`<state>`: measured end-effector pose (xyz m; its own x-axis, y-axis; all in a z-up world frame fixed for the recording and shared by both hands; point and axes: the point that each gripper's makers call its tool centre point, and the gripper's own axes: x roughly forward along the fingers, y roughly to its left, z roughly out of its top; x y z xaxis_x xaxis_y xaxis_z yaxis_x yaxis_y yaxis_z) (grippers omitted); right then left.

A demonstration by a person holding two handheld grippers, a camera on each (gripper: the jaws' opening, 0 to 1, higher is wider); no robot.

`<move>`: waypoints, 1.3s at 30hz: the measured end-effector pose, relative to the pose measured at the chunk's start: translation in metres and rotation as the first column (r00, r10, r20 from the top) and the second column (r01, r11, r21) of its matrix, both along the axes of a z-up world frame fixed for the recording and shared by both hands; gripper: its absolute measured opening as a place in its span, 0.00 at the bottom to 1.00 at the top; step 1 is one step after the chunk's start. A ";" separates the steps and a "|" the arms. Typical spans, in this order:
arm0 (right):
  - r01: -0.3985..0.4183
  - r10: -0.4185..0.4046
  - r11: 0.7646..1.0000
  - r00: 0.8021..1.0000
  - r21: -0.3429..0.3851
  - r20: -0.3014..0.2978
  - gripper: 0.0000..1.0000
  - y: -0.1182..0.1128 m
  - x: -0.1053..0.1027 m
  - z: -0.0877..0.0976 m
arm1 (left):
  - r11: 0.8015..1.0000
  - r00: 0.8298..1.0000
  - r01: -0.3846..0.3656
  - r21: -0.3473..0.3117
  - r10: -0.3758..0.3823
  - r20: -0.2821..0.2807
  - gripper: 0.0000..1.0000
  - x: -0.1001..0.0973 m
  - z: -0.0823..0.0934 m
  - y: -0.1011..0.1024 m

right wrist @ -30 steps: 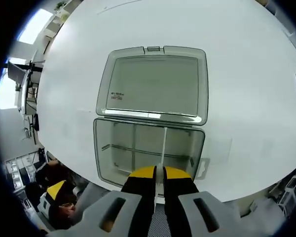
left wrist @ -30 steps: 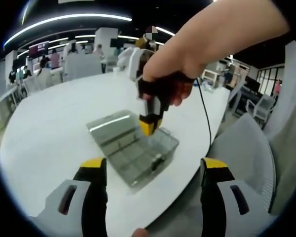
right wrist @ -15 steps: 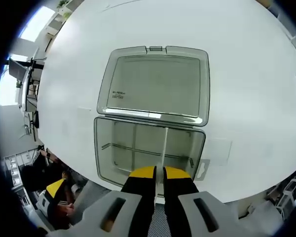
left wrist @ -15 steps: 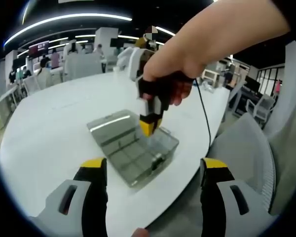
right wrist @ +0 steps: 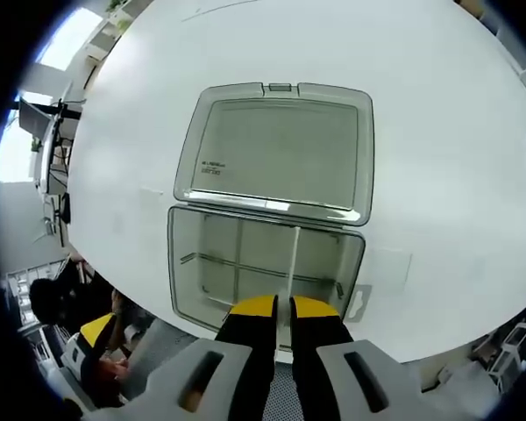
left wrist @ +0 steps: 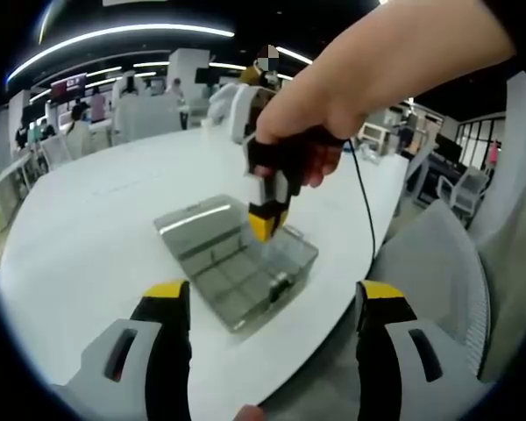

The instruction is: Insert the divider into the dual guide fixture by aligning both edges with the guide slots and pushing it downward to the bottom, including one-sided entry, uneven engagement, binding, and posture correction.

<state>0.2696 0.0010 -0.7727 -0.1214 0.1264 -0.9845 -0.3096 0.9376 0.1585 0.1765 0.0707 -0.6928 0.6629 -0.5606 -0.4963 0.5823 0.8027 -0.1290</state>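
Barely any change: right gripper stays clenched on thin white divider inside clear plastic box, not yet bottomed; left gripper hangs released nearby.

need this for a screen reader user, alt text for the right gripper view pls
The right tongs, jaws nearly closed on a thin clear divider, hold it upright inside an open clear plastic box. The box's hinged lid lies flat beyond it on a white table.

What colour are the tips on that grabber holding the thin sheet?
Yellow tips on black jaws; the right gripper shows them best in the right gripper view.
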 end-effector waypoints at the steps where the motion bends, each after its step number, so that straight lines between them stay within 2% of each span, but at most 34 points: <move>1: -0.002 0.002 1.000 1.000 0.000 -0.002 0.00 0.000 0.001 0.000 | 1.000 1.000 0.000 0.001 0.000 0.000 0.75 0.000 0.000 0.000; 12: -0.015 0.015 1.000 1.000 -0.002 0.008 0.00 0.000 -0.007 0.004 | 1.000 1.000 -0.001 0.003 0.001 0.000 0.75 0.000 0.000 0.000; 22: -0.003 0.003 1.000 1.000 -0.001 0.017 0.00 -0.001 -0.004 0.000 | 1.000 1.000 0.000 0.004 0.000 -0.001 0.75 0.000 -0.001 0.000; 39: 0.012 -0.011 1.000 0.998 -0.014 0.060 0.00 0.002 -0.010 0.000 | 1.000 1.000 -0.001 0.001 0.001 -0.001 0.74 0.000 -0.001 0.000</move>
